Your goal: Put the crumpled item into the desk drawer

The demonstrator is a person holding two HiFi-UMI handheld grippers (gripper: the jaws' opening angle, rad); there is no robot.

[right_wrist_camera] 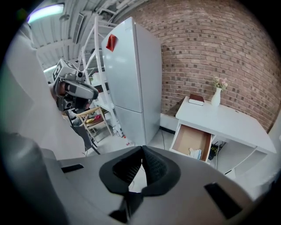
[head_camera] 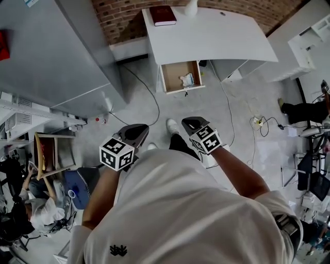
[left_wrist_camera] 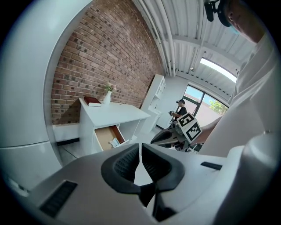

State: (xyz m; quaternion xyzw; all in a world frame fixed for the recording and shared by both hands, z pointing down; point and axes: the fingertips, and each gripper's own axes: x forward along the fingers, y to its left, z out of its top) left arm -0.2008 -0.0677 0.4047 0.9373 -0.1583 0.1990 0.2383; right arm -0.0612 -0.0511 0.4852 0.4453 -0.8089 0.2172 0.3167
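Observation:
The white desk point(head_camera: 216, 36) stands against the brick wall, and its wooden drawer point(head_camera: 172, 77) is pulled open. A crumpled white item point(head_camera: 187, 80) lies inside the drawer at its right side. It also shows as the crumpled item point(left_wrist_camera: 115, 142) in the left gripper view and the crumpled item point(right_wrist_camera: 195, 152) in the right gripper view. My left gripper point(head_camera: 136, 132) and right gripper point(head_camera: 192, 124) are held close to my body, well back from the desk. Both are shut with nothing between the jaws. The left gripper point(left_wrist_camera: 140, 152) and right gripper point(right_wrist_camera: 142, 151) show touching pads.
A red book point(head_camera: 162, 15) and a white vase point(head_camera: 191, 7) sit on the desk. A grey fridge point(head_camera: 62, 51) stands to the left, with a wooden chair point(head_camera: 51, 152) beside it. Cables and a power strip point(head_camera: 256, 121) lie on the floor at right. White shelves point(head_camera: 309, 46) stand far right.

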